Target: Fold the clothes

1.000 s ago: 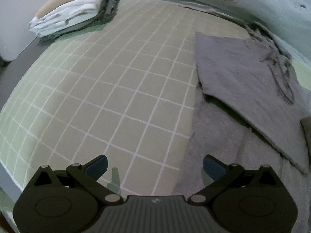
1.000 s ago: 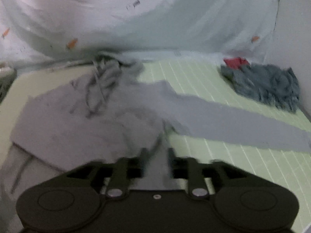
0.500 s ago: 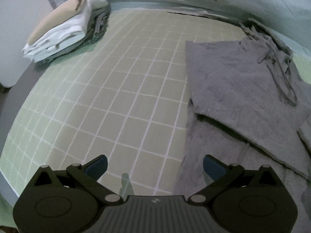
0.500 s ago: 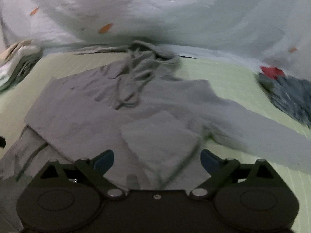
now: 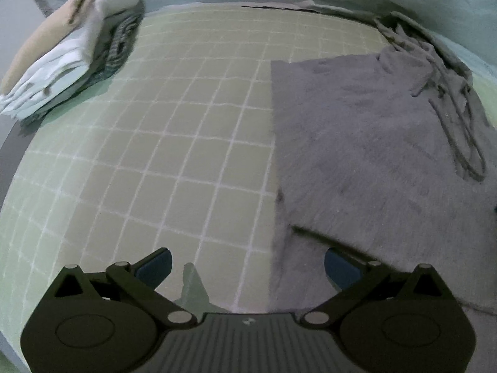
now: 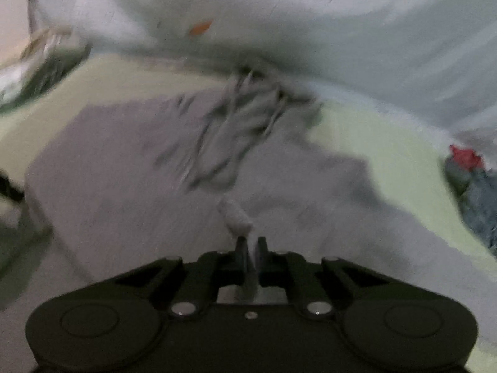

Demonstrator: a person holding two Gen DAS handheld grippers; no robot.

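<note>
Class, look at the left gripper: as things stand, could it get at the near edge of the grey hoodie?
Probably yes. The left gripper has its jaws wide open, the hoodie's edge lies just ahead by its right finger, and nothing sits between them.

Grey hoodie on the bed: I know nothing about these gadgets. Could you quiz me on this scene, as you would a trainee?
1. True or false: the left tongs are shut on the grey hoodie.
2. In the left wrist view, where is the stack of folded clothes? A) far left B) far right C) under the hoodie
3. What do the right tongs grip?

Key:
1. False. They are open and hold nothing.
2. A.
3. A fold of the grey hoodie. Their jaws have just closed, and grey fabric appears pinched between them.
</note>
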